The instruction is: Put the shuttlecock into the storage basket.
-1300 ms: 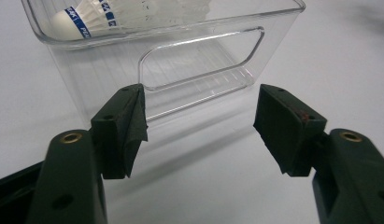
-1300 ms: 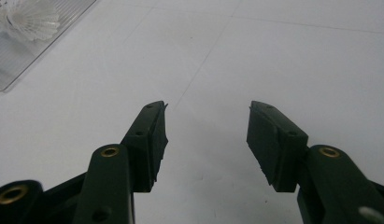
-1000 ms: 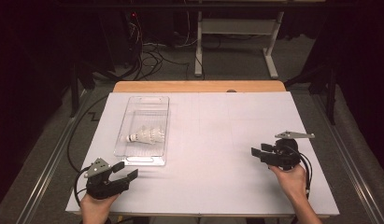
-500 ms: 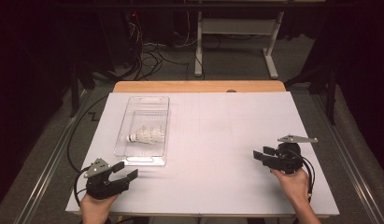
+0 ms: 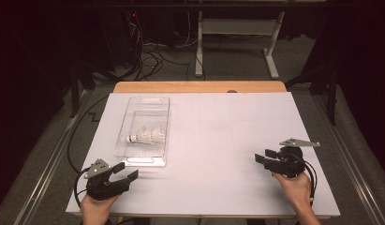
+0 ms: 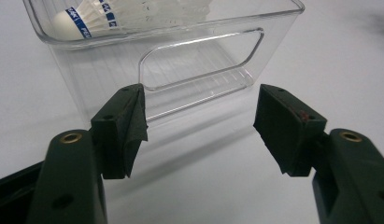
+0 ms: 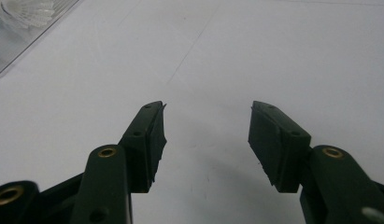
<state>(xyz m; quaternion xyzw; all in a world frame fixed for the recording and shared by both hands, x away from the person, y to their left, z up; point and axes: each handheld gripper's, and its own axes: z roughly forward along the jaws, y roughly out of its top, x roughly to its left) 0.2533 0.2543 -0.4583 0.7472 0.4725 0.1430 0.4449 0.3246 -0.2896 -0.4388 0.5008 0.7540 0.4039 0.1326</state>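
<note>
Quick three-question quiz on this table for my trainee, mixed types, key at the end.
1. True or false: the left gripper is shut on the clear bin.
2. What lies inside the bin?
A. a tennis ball
B. white shuttlecocks
C. nothing
3. Which gripper is nearer the bin?

Key:
1. False; its jaws stand open, short of the bin's near wall.
2. B
3. The left one; the right gripper rests far across the white table.

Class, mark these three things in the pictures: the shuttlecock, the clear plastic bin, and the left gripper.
shuttlecock [image 5: 144, 137], high view, on its white feather skirt.
clear plastic bin [image 6: 199, 58], left gripper view, on its near end wall at the handle cutout.
left gripper [image 5: 125, 171], high view, midway between its open jaw tips.
</note>
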